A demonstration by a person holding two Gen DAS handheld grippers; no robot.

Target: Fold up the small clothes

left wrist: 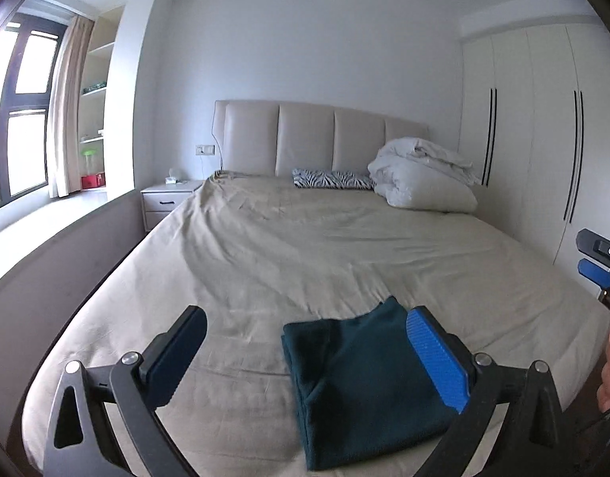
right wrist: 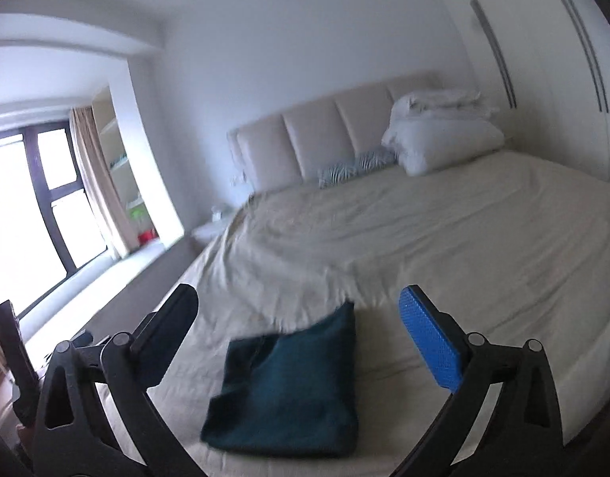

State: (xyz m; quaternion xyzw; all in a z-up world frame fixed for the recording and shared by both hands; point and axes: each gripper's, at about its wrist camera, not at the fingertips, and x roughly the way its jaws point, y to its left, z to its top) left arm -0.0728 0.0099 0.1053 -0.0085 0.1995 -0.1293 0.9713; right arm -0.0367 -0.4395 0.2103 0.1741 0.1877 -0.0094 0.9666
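Grippers L (left wrist: 305, 357) & R (right wrist: 301, 342): fingers wide, empty, above folded garment (right wrist: 289, 389).

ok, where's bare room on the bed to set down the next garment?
Widest bare sheet: between the folded teal garment and the zebra-print pillow, out to the left edge. Crowded: head-right corner, white duvet heaped beside the wardrobe.

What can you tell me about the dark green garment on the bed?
The garment is dark teal-green, a soft matte fabric, folded into a compact, roughly rectangular stack with layered edges showing along one side. It lies flat near the foot of the bed, resting on the beige sheet alone. Neither gripper touches it: the left gripper and right gripper are both wide open above it.
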